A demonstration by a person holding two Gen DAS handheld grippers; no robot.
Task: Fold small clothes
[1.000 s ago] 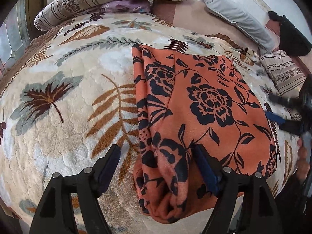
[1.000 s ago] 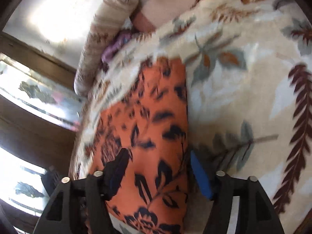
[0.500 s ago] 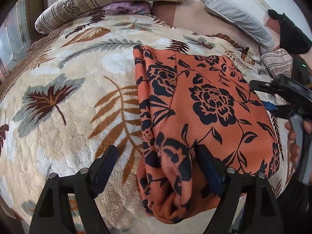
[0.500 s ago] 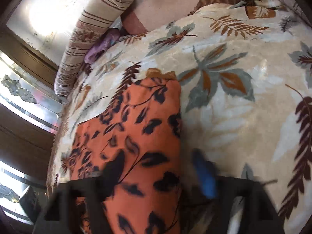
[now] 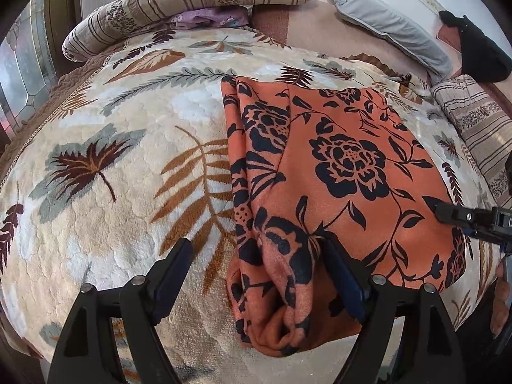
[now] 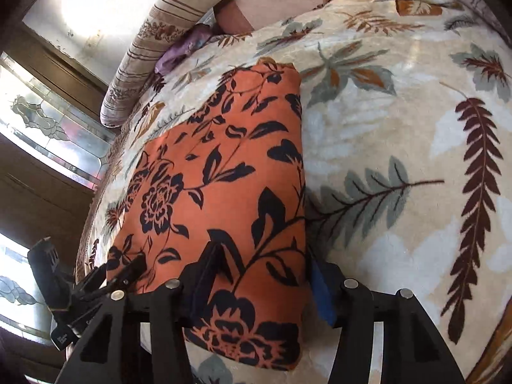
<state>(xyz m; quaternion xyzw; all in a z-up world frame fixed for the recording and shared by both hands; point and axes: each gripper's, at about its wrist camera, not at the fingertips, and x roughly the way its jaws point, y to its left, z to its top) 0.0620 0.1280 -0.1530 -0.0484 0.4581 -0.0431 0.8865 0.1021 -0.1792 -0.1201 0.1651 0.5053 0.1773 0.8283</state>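
An orange garment with a black flower print (image 5: 339,172) lies folded on a leaf-patterned blanket (image 5: 112,166); it also shows in the right wrist view (image 6: 220,176). My left gripper (image 5: 252,268) is open, its jaws astride the garment's bunched near-left corner. My right gripper (image 6: 262,275) is open, its jaws astride the garment's near right edge. The right gripper shows at the right edge of the left wrist view (image 5: 464,217). The left gripper shows at the lower left of the right wrist view (image 6: 105,278).
A striped bolster pillow (image 5: 192,3) and a purple cloth (image 5: 208,19) lie at the far end of the bed. A grey pillow (image 5: 390,22), a dark object (image 5: 480,54) and a striped cushion (image 5: 476,124) lie at the right. A window (image 6: 41,128) is beside the bed.
My right gripper has swung in and settled at the garment's right edge. The left gripper has hardly moved. The garment lies as before.
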